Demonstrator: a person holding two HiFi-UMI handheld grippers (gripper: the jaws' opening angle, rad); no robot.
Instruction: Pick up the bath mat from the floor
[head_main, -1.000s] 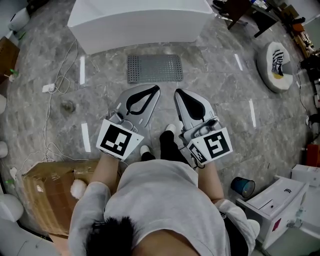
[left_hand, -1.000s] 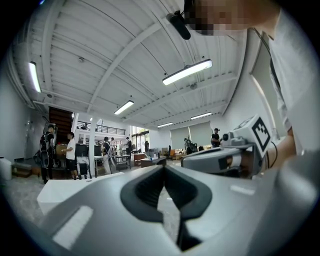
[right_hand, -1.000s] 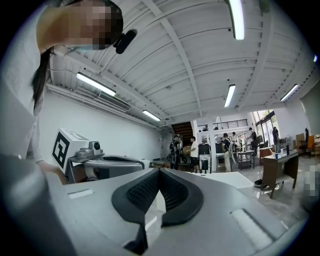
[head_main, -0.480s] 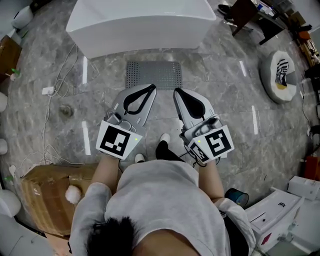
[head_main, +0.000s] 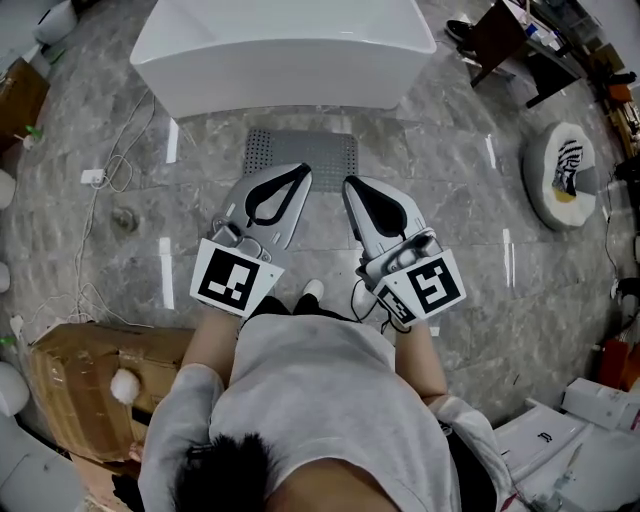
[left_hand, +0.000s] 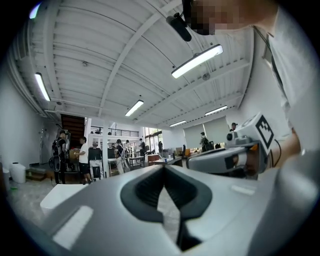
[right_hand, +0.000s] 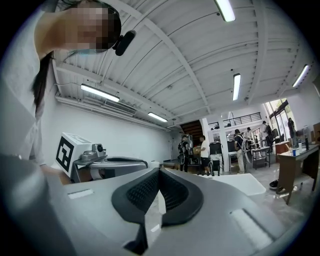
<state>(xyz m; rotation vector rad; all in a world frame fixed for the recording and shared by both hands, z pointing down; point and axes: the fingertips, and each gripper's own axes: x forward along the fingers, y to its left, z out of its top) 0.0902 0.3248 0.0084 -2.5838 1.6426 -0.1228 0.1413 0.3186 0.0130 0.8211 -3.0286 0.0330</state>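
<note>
We hold our left gripper (head_main: 298, 174) and right gripper (head_main: 351, 185) with jaws pressed together, empty. The mat (head_main: 300, 147) lies on the floor (head_main: 450, 200) just ahead and below them, its long axis crosswise, about equally near both.

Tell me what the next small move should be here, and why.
Probably tip both grippers down toward the bath mat, opening the jaws on the way. The left gripper and right gripper are both shut and empty, and their own views look level across the room rather than at the floor. The mat lies flat in front of the white tub, not yet gripped.
</note>
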